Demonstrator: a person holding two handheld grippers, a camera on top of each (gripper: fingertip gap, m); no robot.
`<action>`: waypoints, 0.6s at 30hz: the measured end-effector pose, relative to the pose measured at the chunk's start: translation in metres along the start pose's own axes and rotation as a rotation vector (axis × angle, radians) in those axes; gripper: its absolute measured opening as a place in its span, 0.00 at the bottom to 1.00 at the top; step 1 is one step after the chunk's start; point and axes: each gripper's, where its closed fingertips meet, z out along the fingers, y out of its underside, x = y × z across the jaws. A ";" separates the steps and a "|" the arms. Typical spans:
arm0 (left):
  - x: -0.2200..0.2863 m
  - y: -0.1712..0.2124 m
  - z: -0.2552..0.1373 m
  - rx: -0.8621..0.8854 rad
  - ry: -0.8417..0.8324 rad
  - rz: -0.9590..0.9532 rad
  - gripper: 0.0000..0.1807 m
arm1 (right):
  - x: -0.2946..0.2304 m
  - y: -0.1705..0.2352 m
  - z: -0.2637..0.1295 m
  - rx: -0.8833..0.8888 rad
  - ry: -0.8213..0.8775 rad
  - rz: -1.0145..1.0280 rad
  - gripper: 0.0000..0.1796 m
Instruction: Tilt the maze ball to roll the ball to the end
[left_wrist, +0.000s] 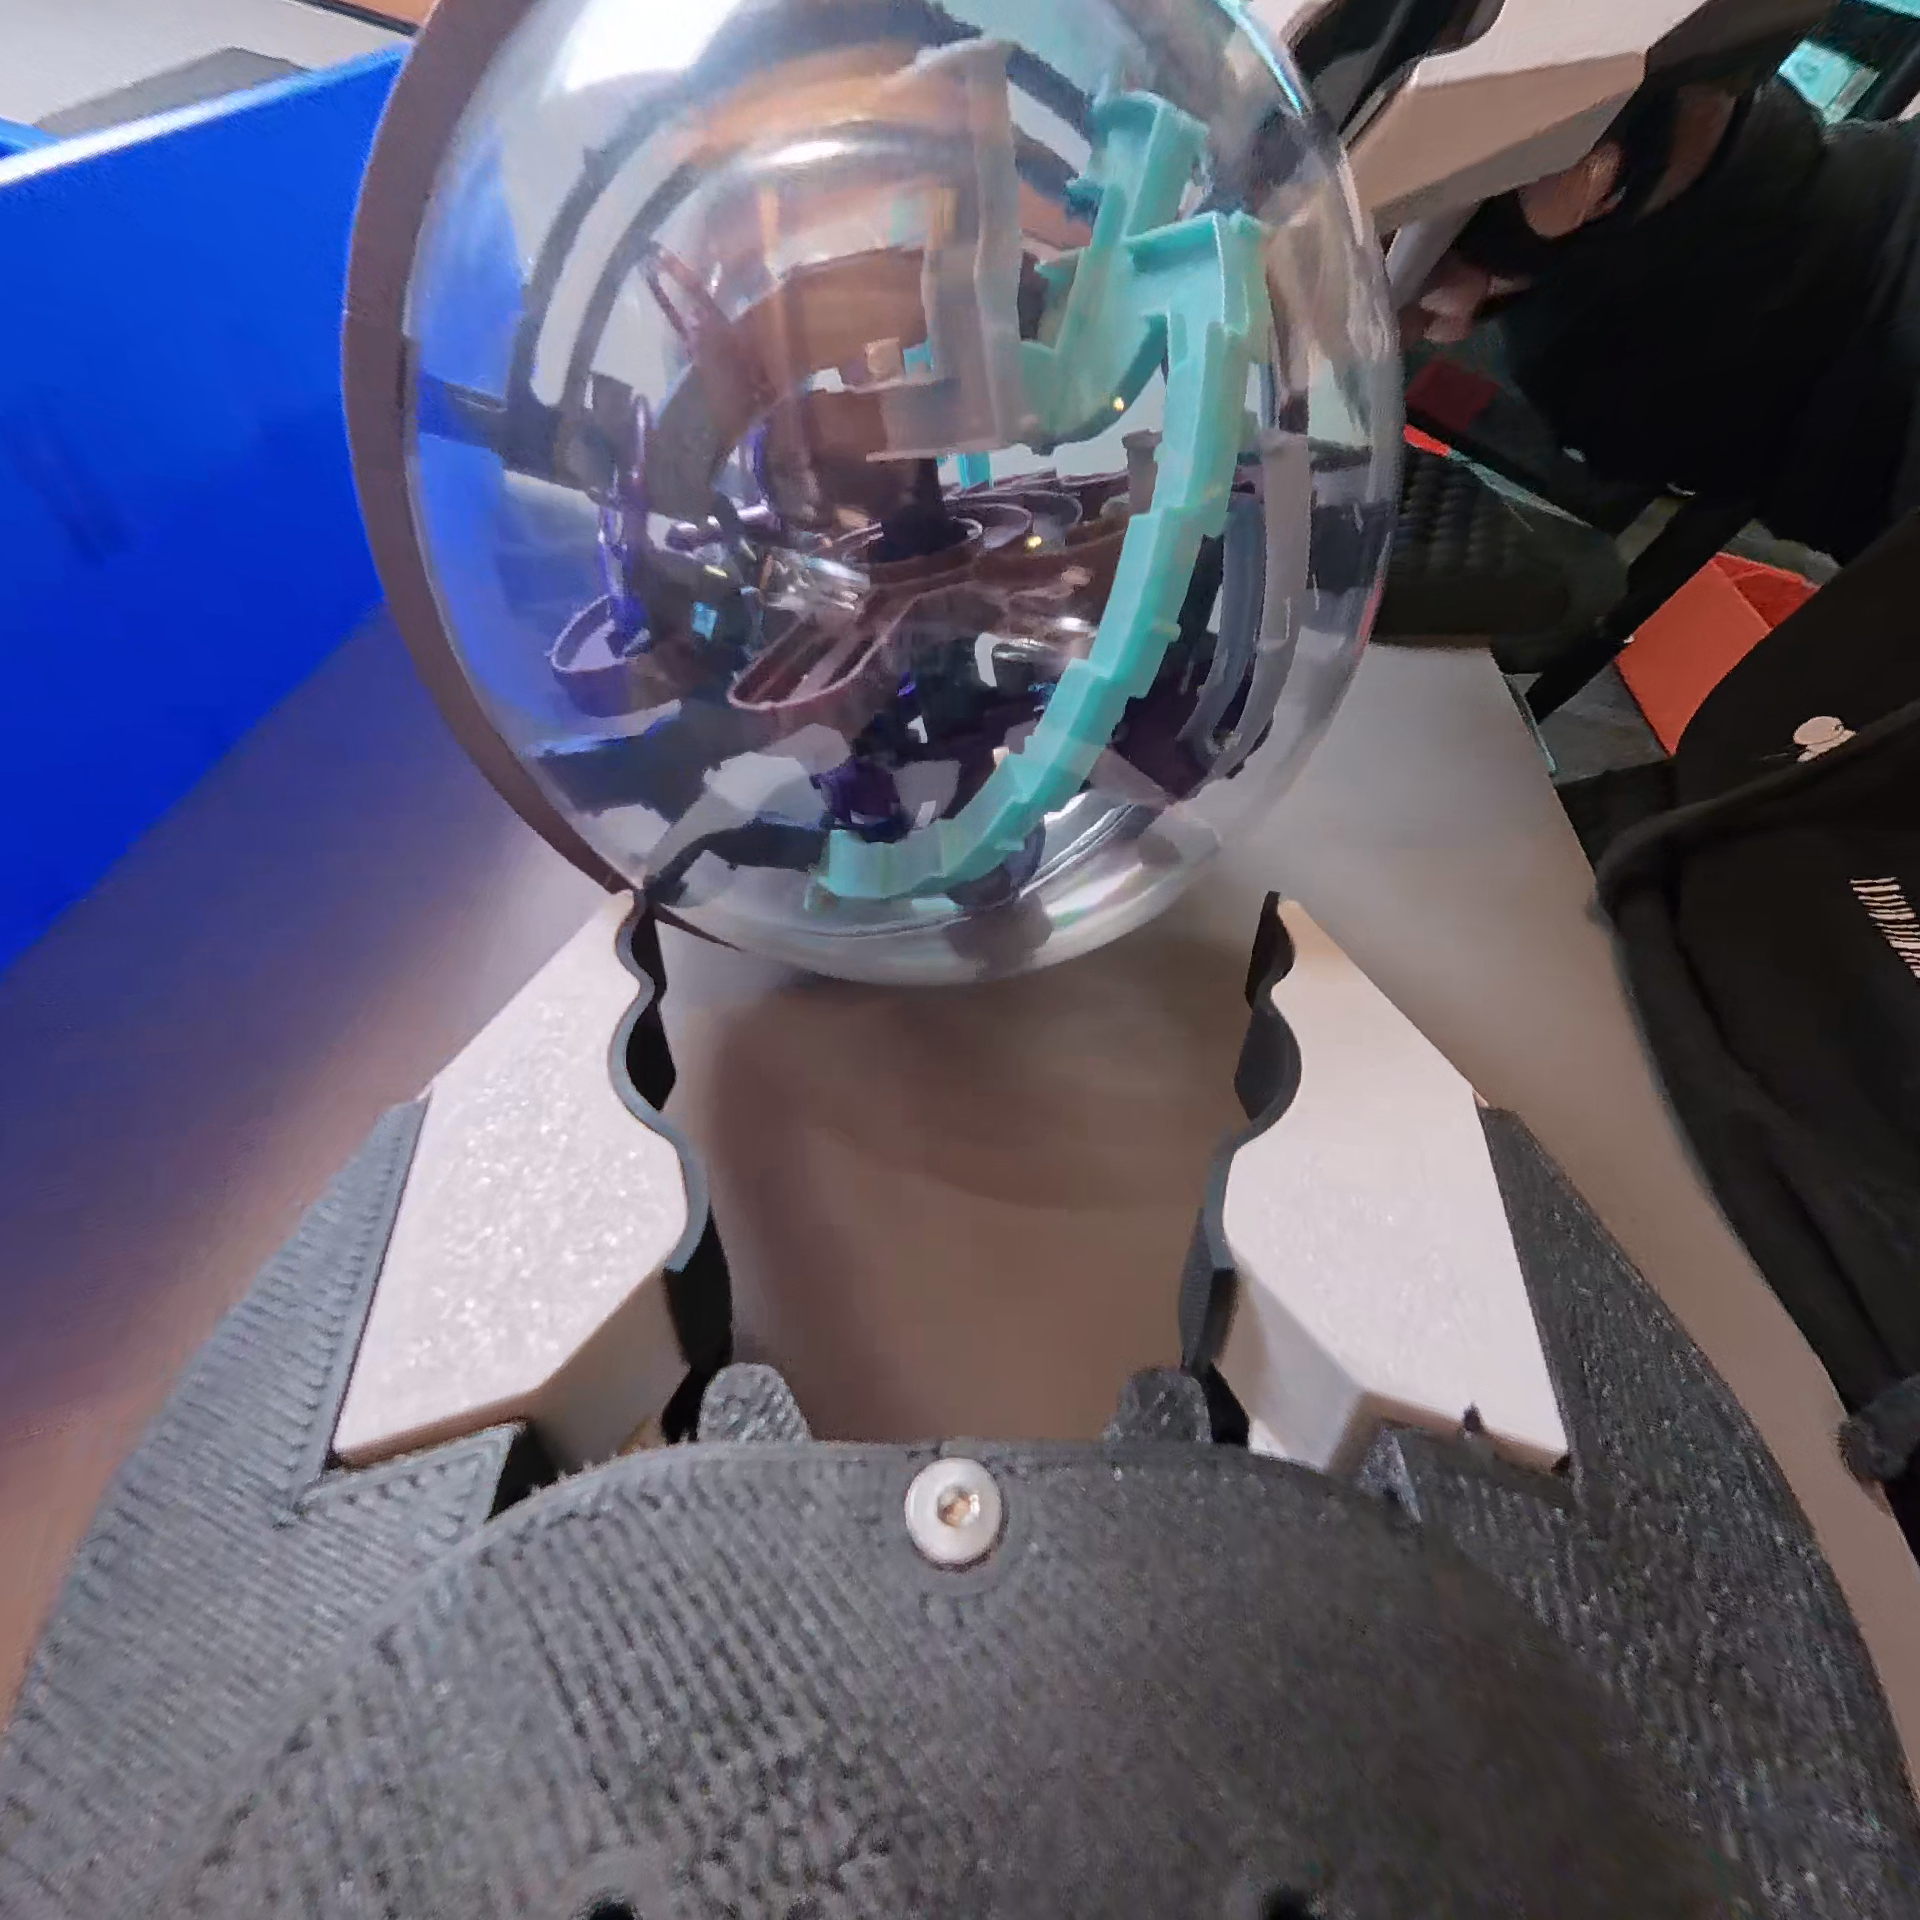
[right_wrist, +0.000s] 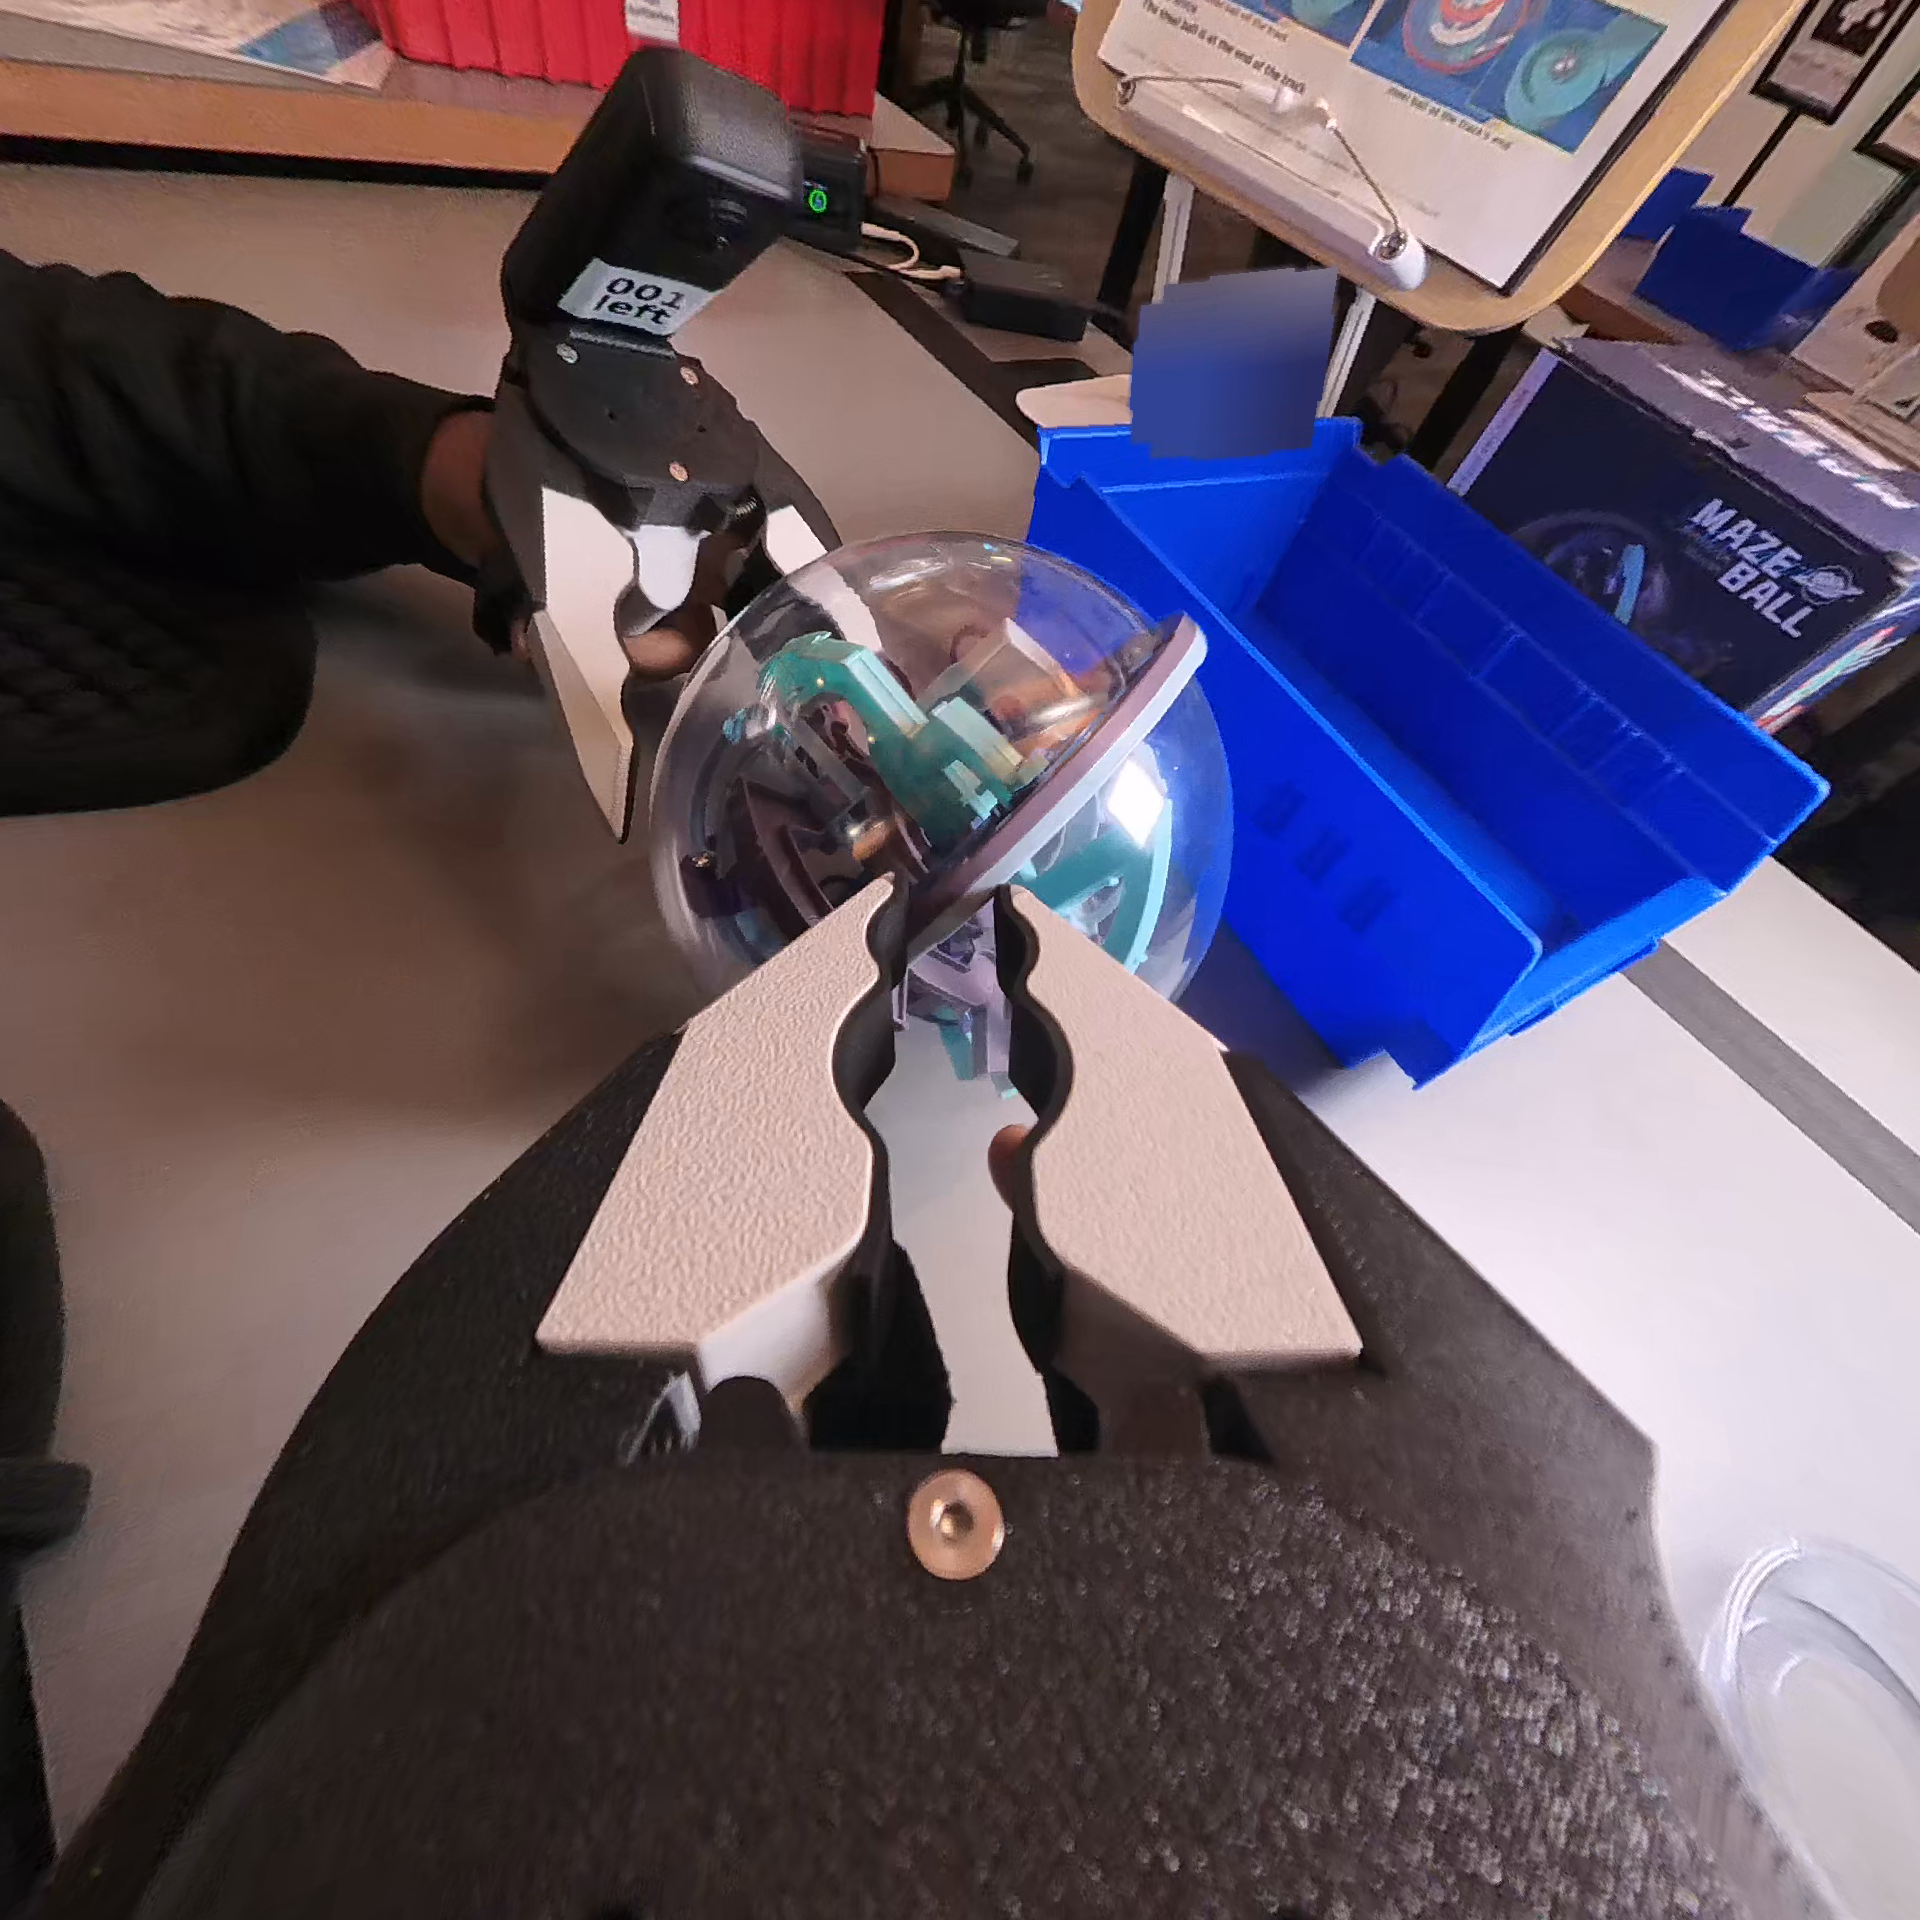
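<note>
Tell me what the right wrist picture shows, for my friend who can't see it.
The right hand-held gripper pinches the rim of a clear maze ball, while the left hand-held gripper touches its far side. A blue bin sits behind it.

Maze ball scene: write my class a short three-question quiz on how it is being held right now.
1. True or false: the maze ball lies inside the blue bin.
2. The right gripper pinches the ball by: A) its equator ring; B) a handle; C) a string.
3. Fill in: the left gripper has its jaws spread ____ beside the sphere.

Key: 1 false, it is held up in front of the bin; 2 A; 3 open.
</note>
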 end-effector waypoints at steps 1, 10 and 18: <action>0.002 0.001 0.001 -0.006 0.008 -0.006 0.62 | 0.000 -0.001 -0.001 -0.007 -0.011 -0.004 0.07; -0.002 -0.025 -0.033 0.044 0.053 0.025 0.63 | -0.007 -0.007 -0.001 -0.129 -0.107 -0.124 0.06; -0.009 -0.091 -0.051 0.087 0.067 0.174 0.51 | -0.017 -0.018 0.005 -0.189 -0.155 -0.237 0.06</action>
